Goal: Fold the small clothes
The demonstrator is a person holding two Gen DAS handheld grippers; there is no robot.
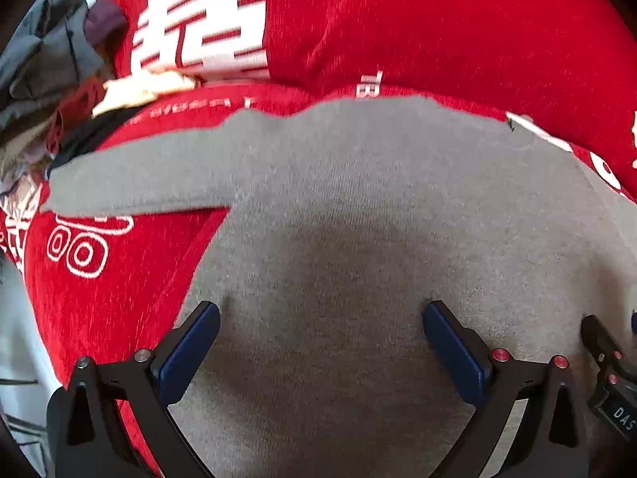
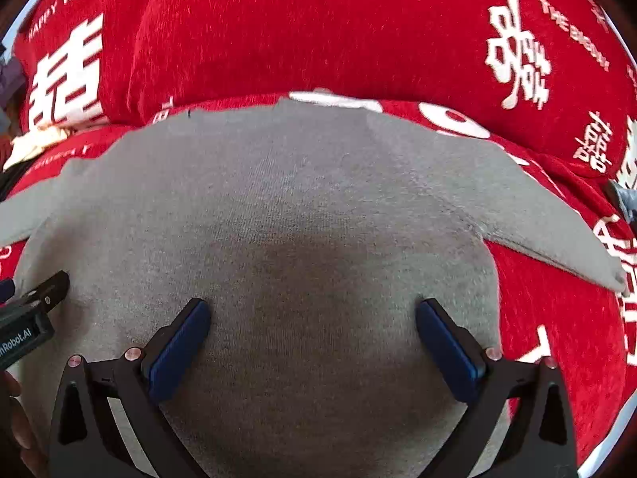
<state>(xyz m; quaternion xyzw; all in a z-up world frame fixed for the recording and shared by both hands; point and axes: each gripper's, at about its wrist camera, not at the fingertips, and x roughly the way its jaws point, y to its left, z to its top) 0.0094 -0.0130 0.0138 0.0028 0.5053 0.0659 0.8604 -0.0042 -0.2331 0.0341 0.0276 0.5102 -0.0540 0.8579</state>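
A small grey knit top [image 1: 358,207] lies spread flat on a red cloth with white characters [image 1: 458,32]. One sleeve reaches out to the left in the left wrist view; the other sleeve [image 2: 549,231] reaches right in the right wrist view, where the body [image 2: 298,207] fills the middle. My left gripper [image 1: 320,318] is open, its blue-padded fingers wide apart just above the body. My right gripper [image 2: 312,316] is open the same way beside it. Each gripper shows at the edge of the other's view: the right one [image 1: 609,358] and the left one [image 2: 36,306].
A heap of other clothes, grey, purple, cream and dark [image 1: 59,79], lies at the far left beyond the red cloth. A raised red fold or cushion [image 2: 318,32] runs behind the top. A pale floor or edge [image 1: 16,338] shows at the left.
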